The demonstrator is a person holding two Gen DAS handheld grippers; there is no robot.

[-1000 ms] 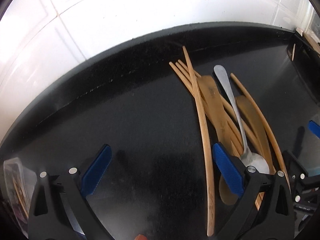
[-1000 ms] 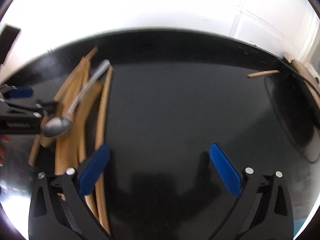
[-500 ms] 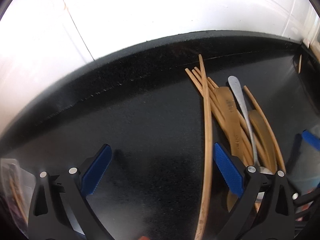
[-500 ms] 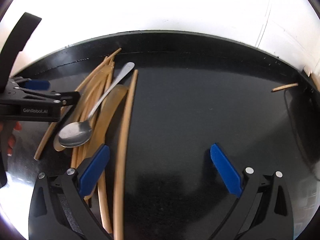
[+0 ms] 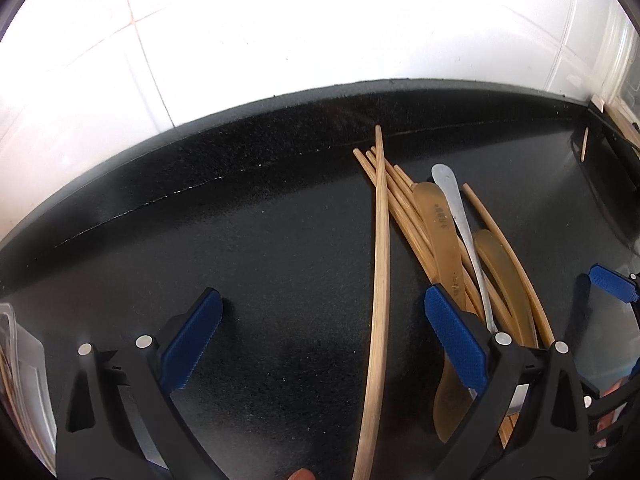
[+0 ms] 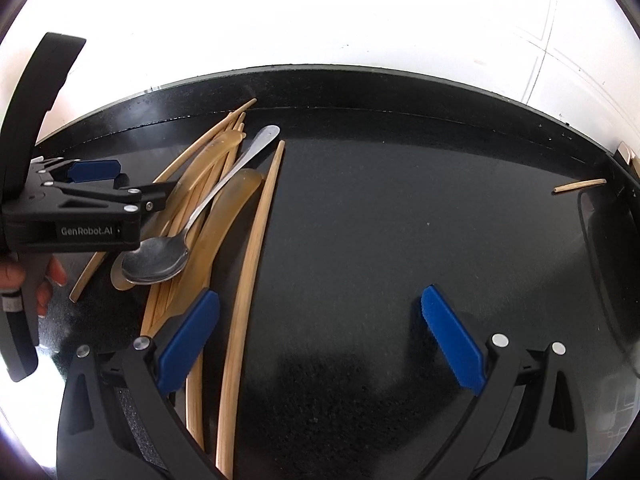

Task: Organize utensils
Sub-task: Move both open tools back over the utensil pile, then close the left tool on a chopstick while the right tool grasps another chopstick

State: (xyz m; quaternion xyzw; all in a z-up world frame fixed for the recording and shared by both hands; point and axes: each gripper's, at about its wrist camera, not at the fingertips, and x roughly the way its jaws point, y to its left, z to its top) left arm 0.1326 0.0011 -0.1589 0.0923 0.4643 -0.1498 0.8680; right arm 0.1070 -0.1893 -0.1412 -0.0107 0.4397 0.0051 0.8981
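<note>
A pile of utensils lies on the black countertop [image 5: 240, 260]: several wooden chopsticks [image 5: 382, 240], amber flat spoons [image 5: 438, 220] and a metal spoon [image 6: 160, 256] on top. My left gripper [image 5: 324, 332] is open, low over the counter, with one chopstick between its fingers and the pile under its right finger [image 5: 456, 340]. In the right wrist view the left gripper [image 6: 100, 184] sits at the left of the pile. My right gripper [image 6: 320, 340] is open and empty, with the pile's edge [image 6: 248, 264] beside its left finger [image 6: 188, 340].
A white tiled wall [image 5: 320, 20] runs behind the counter's raised back edge [image 6: 360, 76]. A short loose stick [image 6: 580, 186] lies at the far right by a dark round object [image 6: 608, 260]. A clear plastic container [image 5: 20, 380] is at my far left.
Both grippers have shifted so the utensil pile sits more centrally in view. The right gripper has moved left toward the pile. Both stay open; the utensils have not moved.
</note>
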